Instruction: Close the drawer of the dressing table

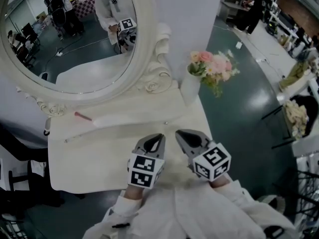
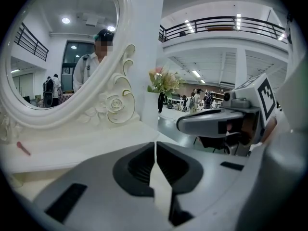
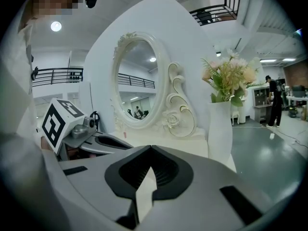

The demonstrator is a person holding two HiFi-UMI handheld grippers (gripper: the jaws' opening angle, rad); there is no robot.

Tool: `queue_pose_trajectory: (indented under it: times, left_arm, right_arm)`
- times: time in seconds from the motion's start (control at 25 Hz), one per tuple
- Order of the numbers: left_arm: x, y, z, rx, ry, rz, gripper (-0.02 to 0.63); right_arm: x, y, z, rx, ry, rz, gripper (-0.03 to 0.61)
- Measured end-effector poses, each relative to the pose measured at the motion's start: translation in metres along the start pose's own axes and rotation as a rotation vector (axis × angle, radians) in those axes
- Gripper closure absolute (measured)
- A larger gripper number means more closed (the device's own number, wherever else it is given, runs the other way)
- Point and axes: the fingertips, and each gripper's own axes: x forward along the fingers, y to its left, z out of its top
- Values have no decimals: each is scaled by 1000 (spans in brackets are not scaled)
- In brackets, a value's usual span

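Left tool: your left tool has its jaws pressed together with nothing between them. It hangs over the front half of the counter and points toward the mirror.
Right tool: your right tool sits just beside the left one, tips near but apart. Its jaws are together too, and empty.
Counter: the white dressing-table counter lies straight in front of you, and both tools are above it.
Drawer: you cannot see it; the top hides it from the head view, and neither gripper view shows it.
Mirror: the oval mirror stands at the back of the counter in a carved white frame.
Vase: a white vase stands upright at the back right corner, just beside the frame, holding pink flowers.
Small things: a slim pink stick lies near the mirror's base on your left, with a thin white rod in front of it.
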Motion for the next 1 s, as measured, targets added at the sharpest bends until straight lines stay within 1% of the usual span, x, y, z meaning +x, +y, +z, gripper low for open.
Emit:
queue_pose_trajectory:
  times: [0.28,0.48,0.76,1.0]
  left_arm:
    - [1,1,-1,-22,4,8,601]
    - [1,-1,-1,-4,1,-3,603]
    - [2,-2,-3,-9,4,-20,603]
    - [4,-2,-5,-7,10,-25,604]
  right_arm:
    - [0,3,-2,-6,10,25,571]
    - [0,6,-5,-4,19,45,571]
    - [-1,-3,-16,8,59,1,571]
    - [-3,-8,-17,15,55,-16,571]
